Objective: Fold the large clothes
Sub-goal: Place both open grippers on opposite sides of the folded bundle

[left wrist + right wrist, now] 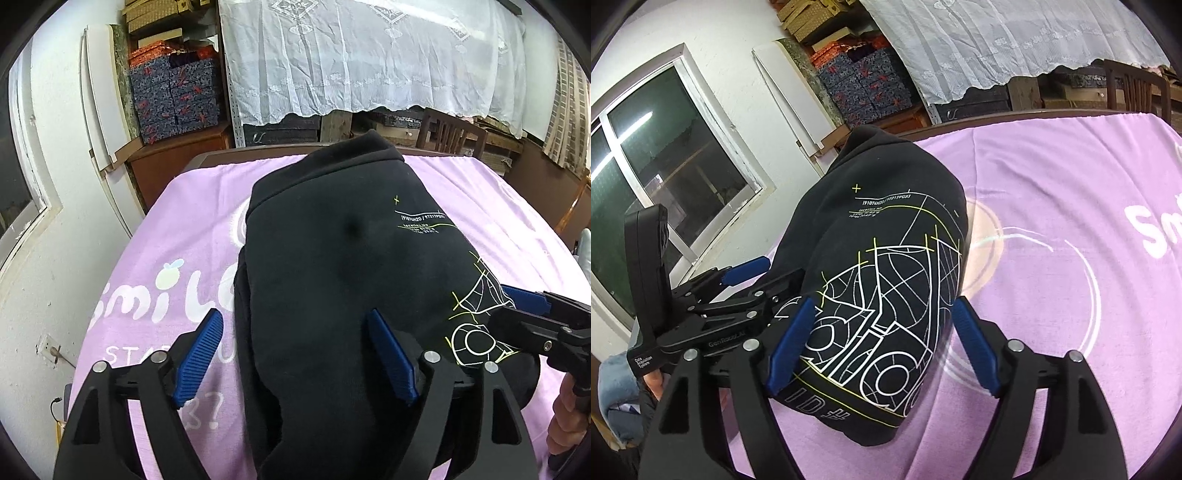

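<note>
On lilac blanket [155, 236], folded black sweatshirt [332, 258], both tongs spread.

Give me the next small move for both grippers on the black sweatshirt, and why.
Probably lift both grippers back off the black sweatshirt. It already lies as a narrow folded bundle on the purple blanket, and the left gripper and right gripper both stand open over its near end, pads not pressing the cloth. Nothing is held, so backing off to judge the fold seems sensible.
</note>
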`<state>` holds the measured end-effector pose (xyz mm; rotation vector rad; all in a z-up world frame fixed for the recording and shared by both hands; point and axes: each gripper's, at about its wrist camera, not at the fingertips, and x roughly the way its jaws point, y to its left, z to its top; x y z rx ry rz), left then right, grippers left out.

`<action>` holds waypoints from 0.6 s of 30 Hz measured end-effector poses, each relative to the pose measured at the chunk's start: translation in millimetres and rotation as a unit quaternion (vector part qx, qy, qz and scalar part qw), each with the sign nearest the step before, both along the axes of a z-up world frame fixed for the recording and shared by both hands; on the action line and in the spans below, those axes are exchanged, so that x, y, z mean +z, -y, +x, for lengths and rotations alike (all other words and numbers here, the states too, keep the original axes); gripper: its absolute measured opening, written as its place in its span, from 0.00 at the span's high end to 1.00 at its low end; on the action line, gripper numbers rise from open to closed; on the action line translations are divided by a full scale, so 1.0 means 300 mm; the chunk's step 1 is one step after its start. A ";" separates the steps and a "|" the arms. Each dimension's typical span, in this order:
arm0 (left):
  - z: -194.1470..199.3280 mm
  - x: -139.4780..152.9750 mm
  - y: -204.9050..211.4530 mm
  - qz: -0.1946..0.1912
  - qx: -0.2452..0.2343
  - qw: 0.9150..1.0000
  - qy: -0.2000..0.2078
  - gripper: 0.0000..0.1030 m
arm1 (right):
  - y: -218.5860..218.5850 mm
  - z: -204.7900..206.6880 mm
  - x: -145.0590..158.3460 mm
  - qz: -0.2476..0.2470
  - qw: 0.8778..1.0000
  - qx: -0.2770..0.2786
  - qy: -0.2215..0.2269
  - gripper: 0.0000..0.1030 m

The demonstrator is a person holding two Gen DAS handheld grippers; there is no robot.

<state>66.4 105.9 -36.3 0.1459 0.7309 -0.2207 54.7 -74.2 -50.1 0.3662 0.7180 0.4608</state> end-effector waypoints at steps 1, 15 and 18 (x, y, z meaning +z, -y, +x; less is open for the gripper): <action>0.000 0.004 -0.004 -0.002 -0.001 1.000 0.001 0.18 | 0.003 0.003 0.001 0.003 1.000 0.000 -0.002 0.26; 0.144 -0.056 -0.222 -0.297 -0.055 0.936 -0.181 0.04 | 0.129 0.042 -0.043 0.139 0.989 -0.003 -0.052 0.20; 0.146 -0.065 -0.191 -0.276 -0.065 0.940 -0.188 0.04 | 0.137 0.047 -0.052 0.154 0.986 -0.001 -0.060 0.19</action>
